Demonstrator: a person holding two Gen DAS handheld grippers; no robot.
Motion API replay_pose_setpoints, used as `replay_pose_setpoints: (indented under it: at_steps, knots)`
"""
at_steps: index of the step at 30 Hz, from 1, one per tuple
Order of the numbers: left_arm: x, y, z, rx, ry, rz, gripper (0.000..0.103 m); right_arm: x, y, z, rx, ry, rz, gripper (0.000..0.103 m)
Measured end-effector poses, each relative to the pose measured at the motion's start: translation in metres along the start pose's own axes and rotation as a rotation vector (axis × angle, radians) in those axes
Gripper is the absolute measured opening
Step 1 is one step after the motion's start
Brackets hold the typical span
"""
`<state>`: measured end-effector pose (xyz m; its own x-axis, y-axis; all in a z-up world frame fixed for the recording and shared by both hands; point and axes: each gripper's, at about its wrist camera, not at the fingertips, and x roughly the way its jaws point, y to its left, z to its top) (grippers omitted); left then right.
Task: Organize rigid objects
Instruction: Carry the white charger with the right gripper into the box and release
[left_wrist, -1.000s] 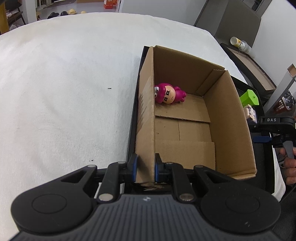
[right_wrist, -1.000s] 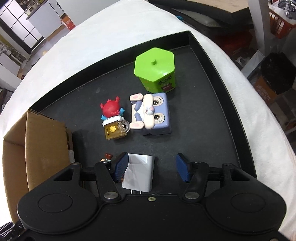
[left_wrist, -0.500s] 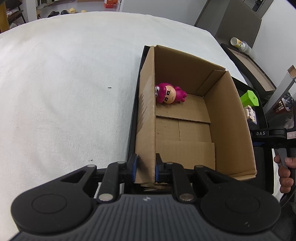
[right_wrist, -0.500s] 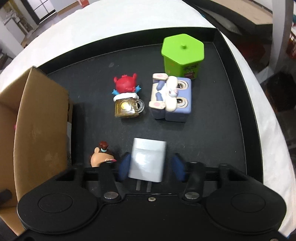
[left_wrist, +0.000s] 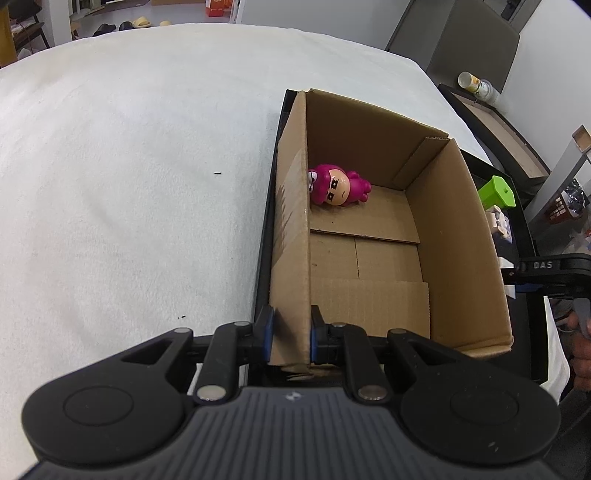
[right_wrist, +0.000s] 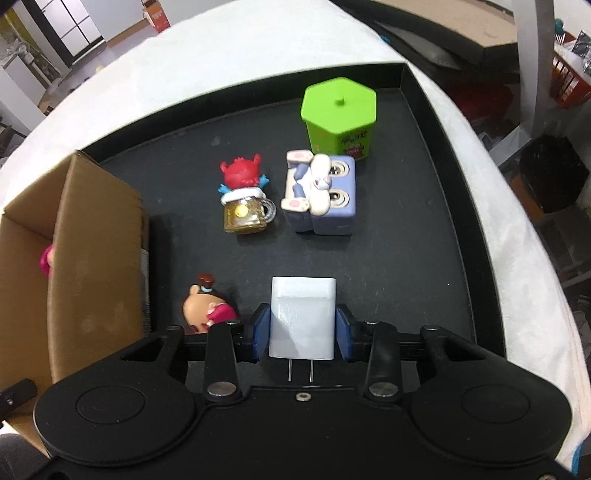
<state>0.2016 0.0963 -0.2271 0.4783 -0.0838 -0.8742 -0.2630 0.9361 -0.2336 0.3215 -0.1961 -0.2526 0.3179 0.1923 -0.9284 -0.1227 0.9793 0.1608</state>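
My right gripper (right_wrist: 302, 334) has the white charger (right_wrist: 302, 319) between its blue pads (right_wrist: 259, 332), one pad pressed against each flat side. The charger's two metal prongs point back toward my camera and its rounded far end sticks out past the fingertips, over the black tray (right_wrist: 424, 236). Just left of the fingers lies a small big-headed figure (right_wrist: 207, 308), close to the left pad but apart from the charger. Farther out on the tray stand a red figure on a mug (right_wrist: 245, 201), a rabbit figure on a blue block (right_wrist: 321, 194) and a green hexagonal tin (right_wrist: 338, 112); the tin and block sit close together.

My left gripper (left_wrist: 290, 334) is clamped on the near wall of the cardboard box (left_wrist: 458, 236), one pad outside, one inside. The box stands at the tray's left end, and a pink doll (left_wrist: 338, 184) lies in its far left corner.
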Motion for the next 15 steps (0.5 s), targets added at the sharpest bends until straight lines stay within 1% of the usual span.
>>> replay_pose_setpoints:
  at_steps: [6,9,12,15]
  knots:
    - [-0.001,0.0,-0.001,0.007,-0.004,0.0,0.016,-0.02,0.005,-0.002,-0.007,-0.043,0.026,0.037]
    - [-0.001,0.002,0.0,-0.005,0.0,-0.007,0.016,-0.03,0.009,-0.002,-0.007,-0.047,0.045,0.037]
    - [-0.002,0.005,0.0,-0.014,0.003,-0.013,0.016,-0.041,0.016,-0.001,-0.025,-0.057,0.056,0.037]
    - [-0.002,0.005,0.002,-0.013,0.002,-0.01,0.016,-0.052,0.028,0.002,-0.07,-0.073,0.069,0.037]
